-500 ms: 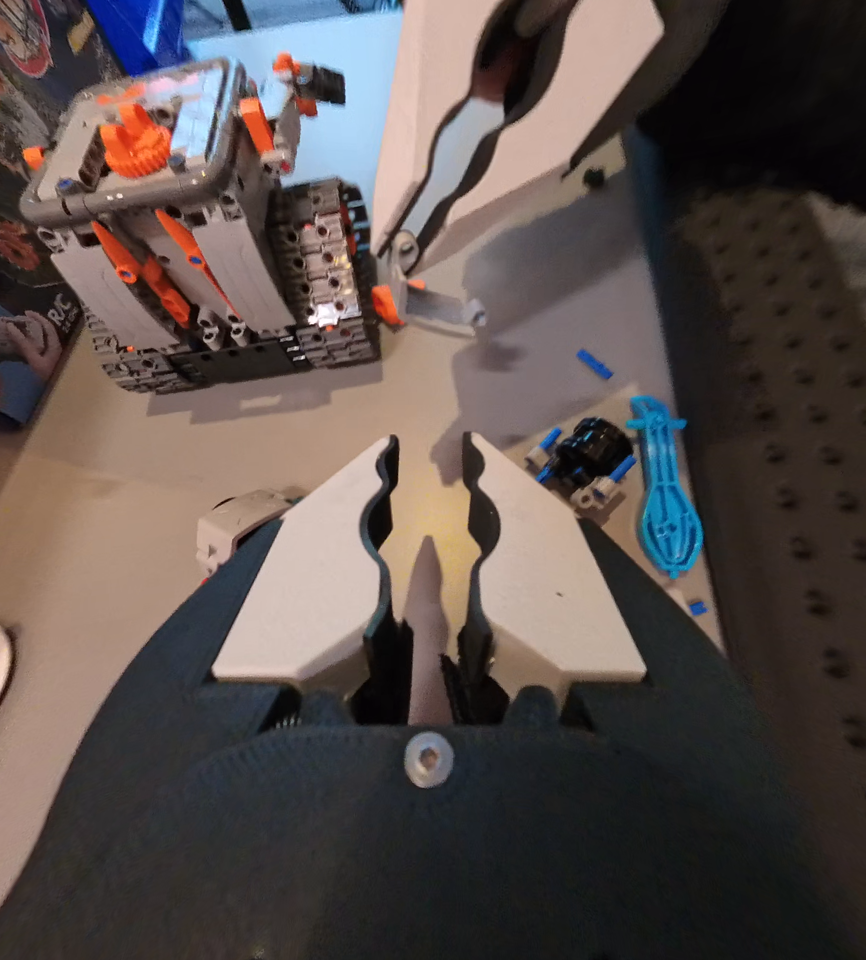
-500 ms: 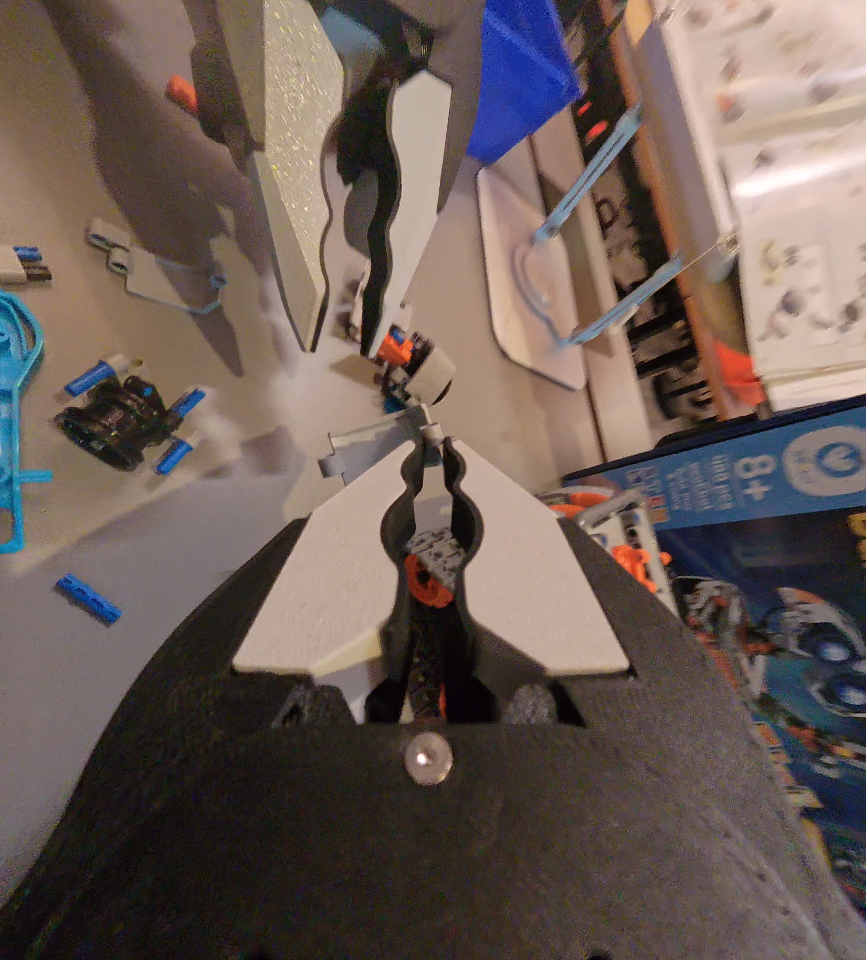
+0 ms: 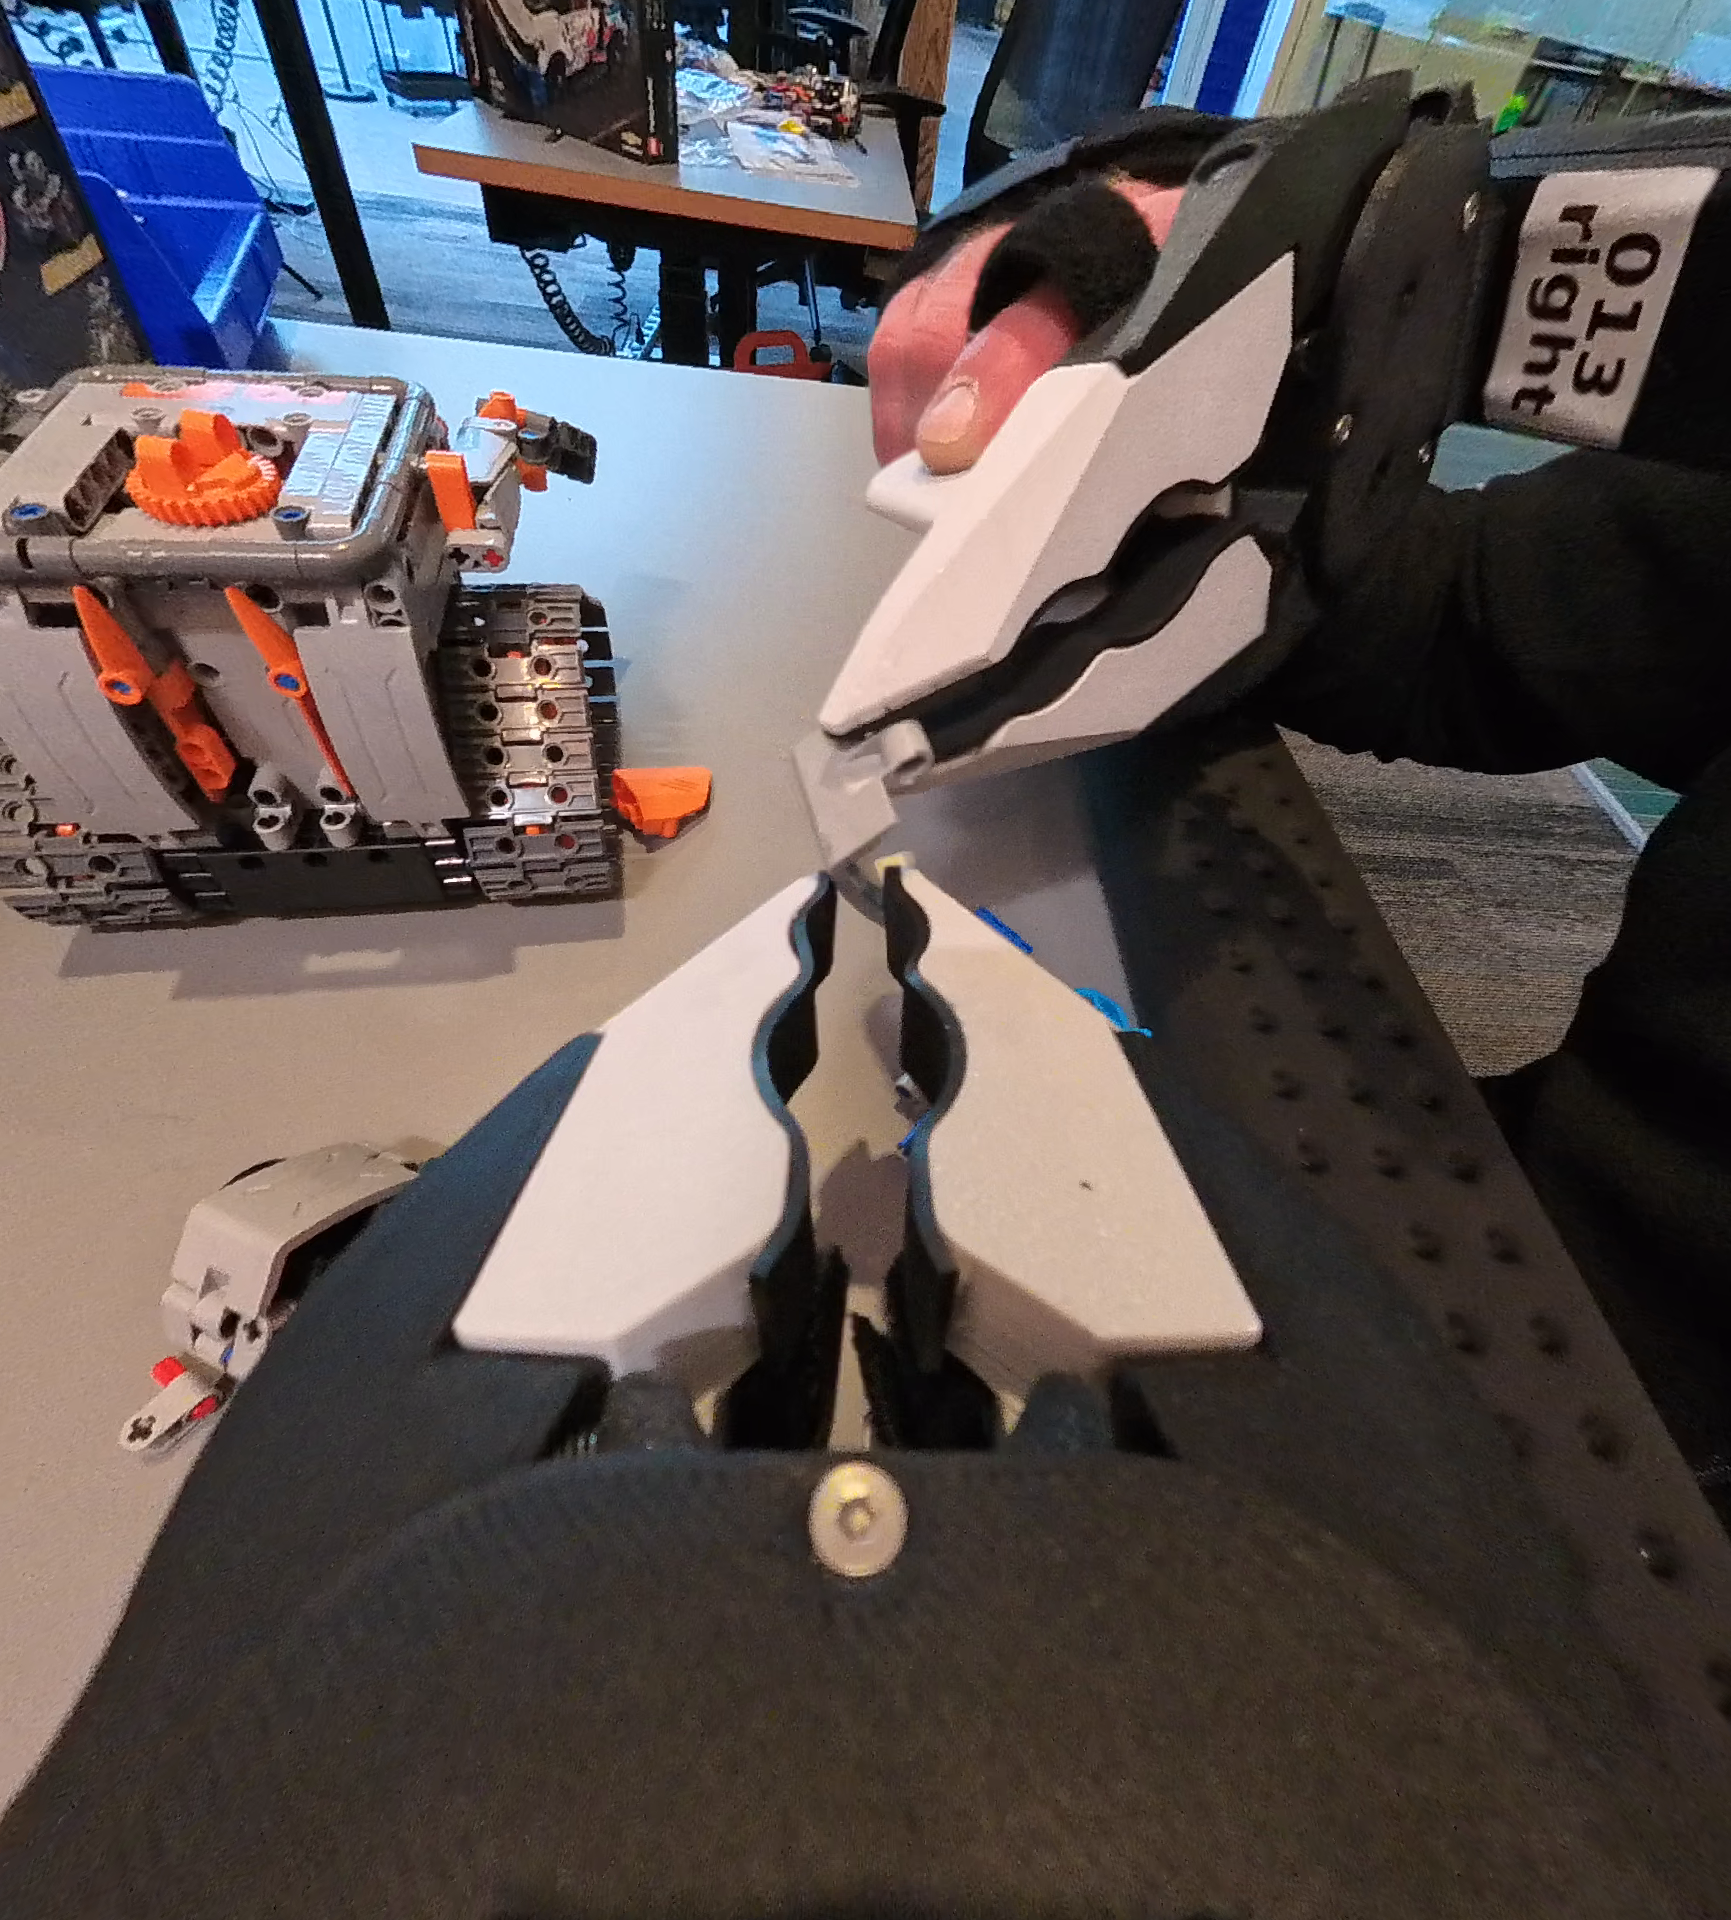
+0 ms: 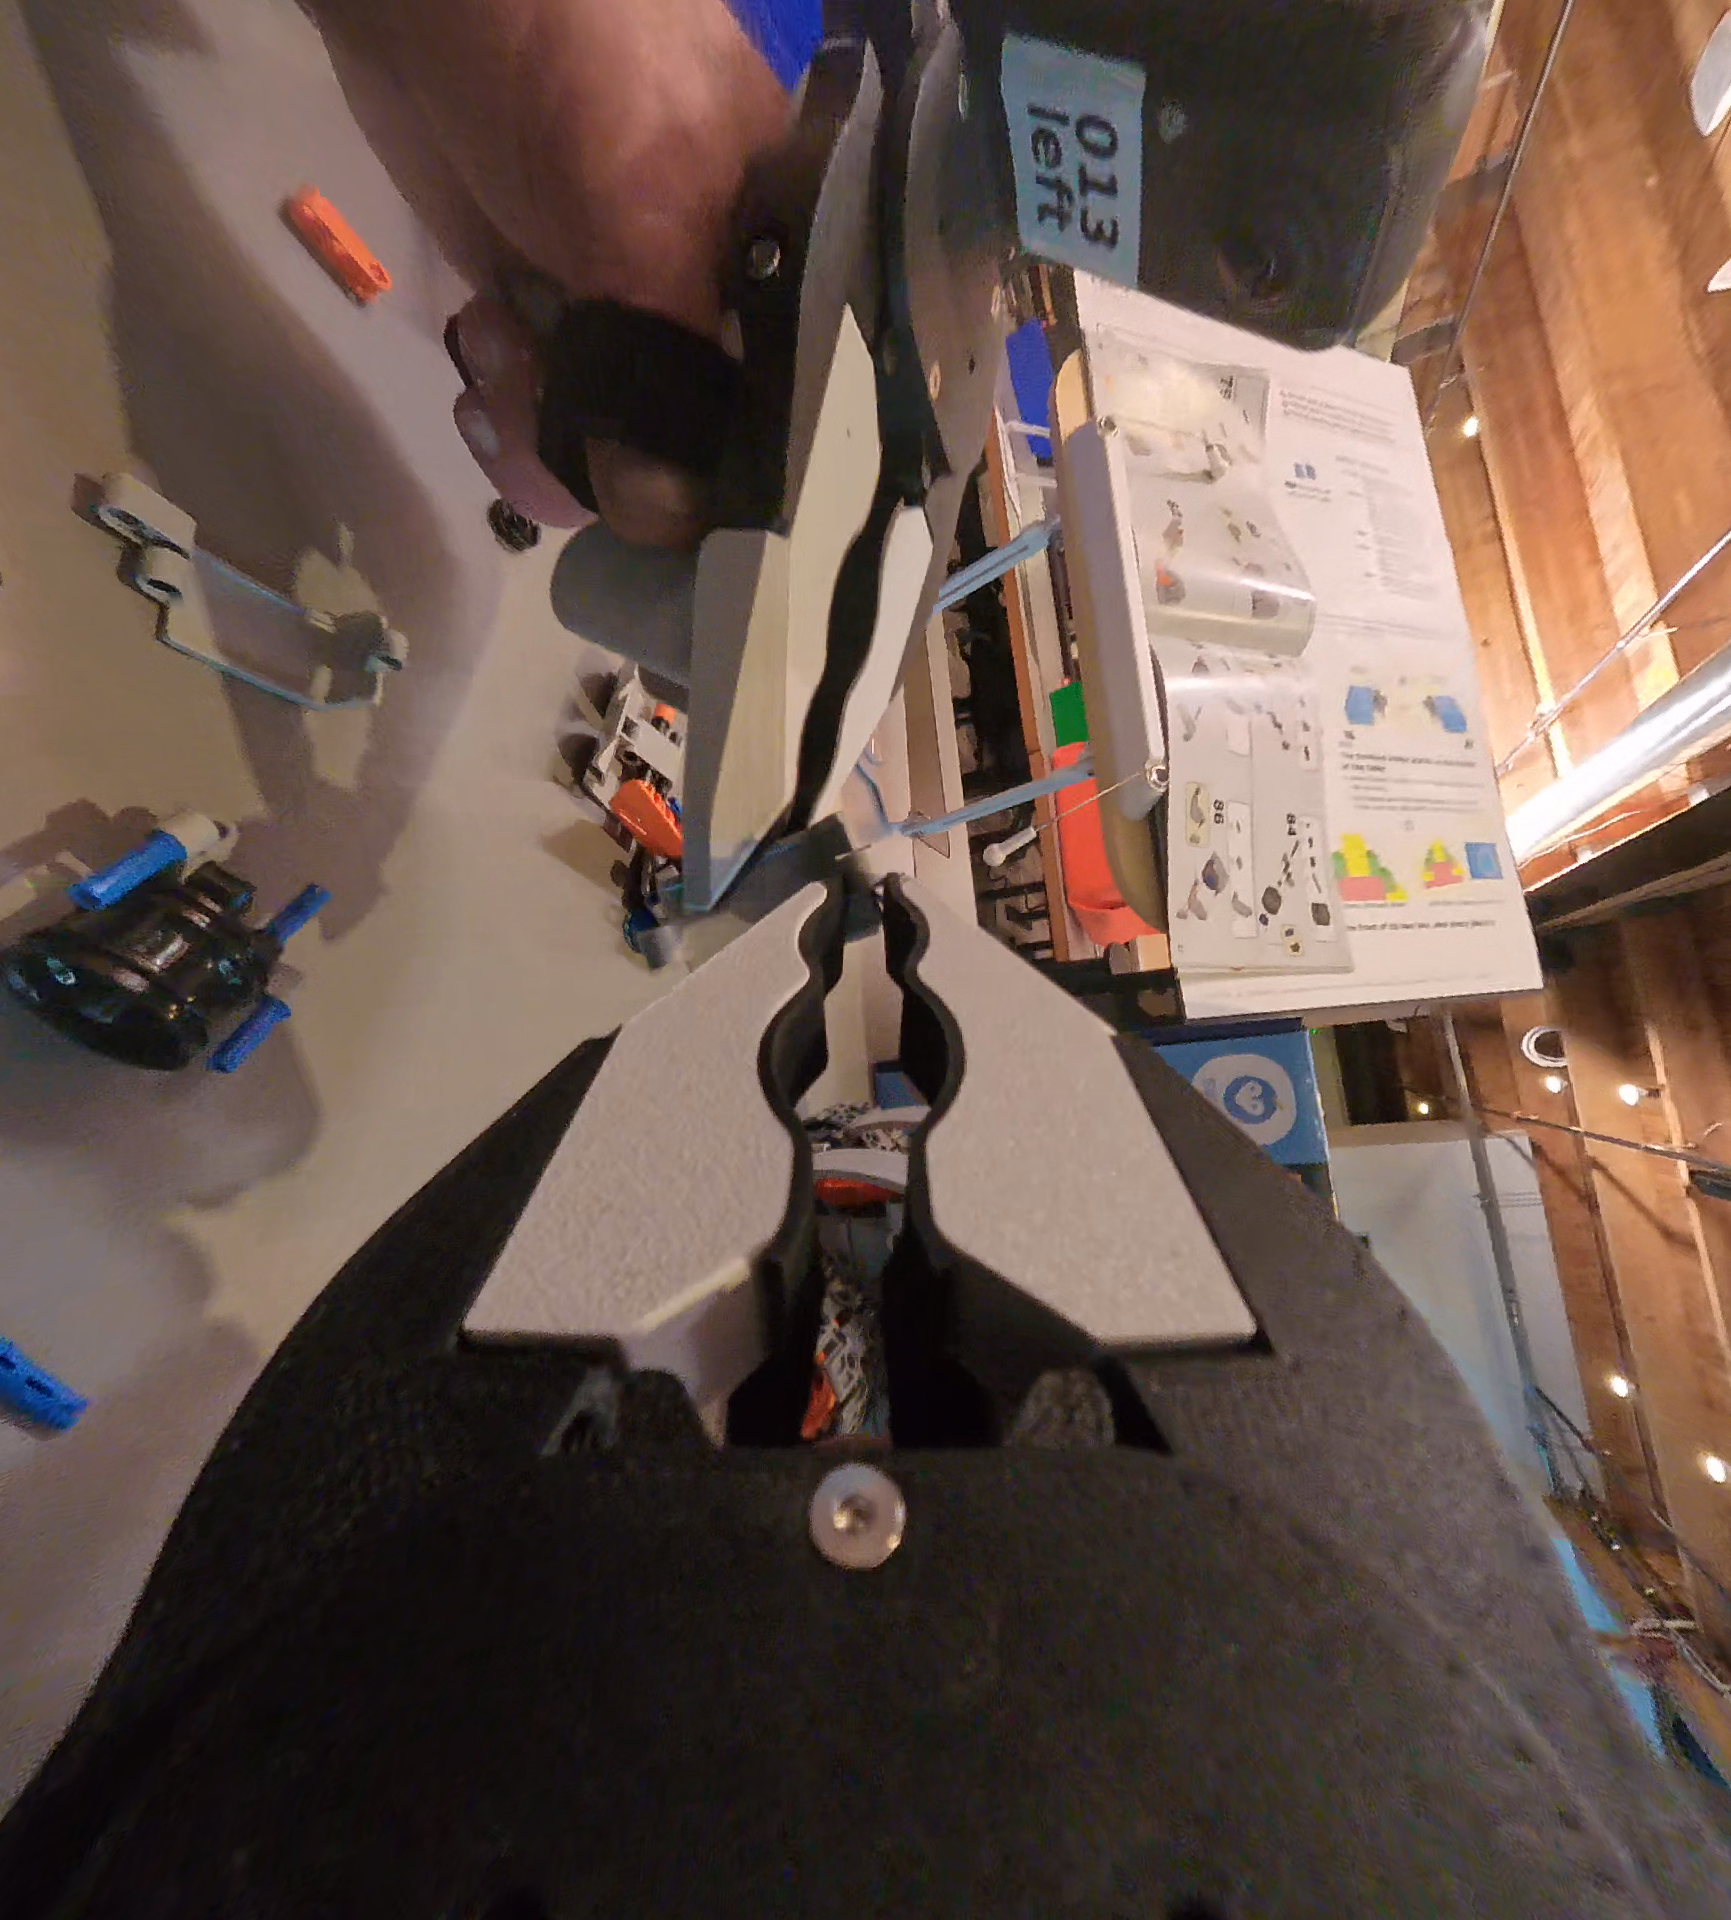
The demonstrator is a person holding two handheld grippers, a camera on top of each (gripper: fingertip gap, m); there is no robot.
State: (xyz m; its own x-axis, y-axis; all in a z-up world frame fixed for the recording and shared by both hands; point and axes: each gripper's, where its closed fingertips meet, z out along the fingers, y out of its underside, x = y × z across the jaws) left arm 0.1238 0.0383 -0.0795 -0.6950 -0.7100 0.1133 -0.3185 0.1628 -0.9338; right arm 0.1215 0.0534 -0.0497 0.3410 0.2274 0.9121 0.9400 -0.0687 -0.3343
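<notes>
A small grey panel piece [image 3: 845, 805] is held in the air above the grey table [image 3: 165, 1060]. My right gripper [image 4: 857, 896] is shut on its upper end; it shows in the left wrist view [image 3: 866, 732] coming in from the upper right. My left gripper [image 3: 857, 885] has its jaws closed narrowly on the piece's lower end; it shows in the right wrist view [image 4: 736, 888] coming down from above. The two grippers meet tip to tip. The piece shows only as a grey sliver in the right wrist view [image 4: 801, 860].
A grey and orange tracked model [image 3: 248, 644] stands at the left, an orange part [image 3: 663, 800] beside it. A grey block [image 3: 269, 1257] lies near my left gripper. A black hub with blue pins [image 4: 144, 977], a blue pin [image 4: 4, 1371] and a booklet stand [image 4: 1339, 675] are around. My left and right fingertips are right by each other. My left gripper's tips are some 12 cm from the blue pin [image 4: 4, 1371].
Both grippers have risen off the table and tilted up. The right one has carried the grey piece up to the left one's tips, and the left jaws have narrowed onto it.
</notes>
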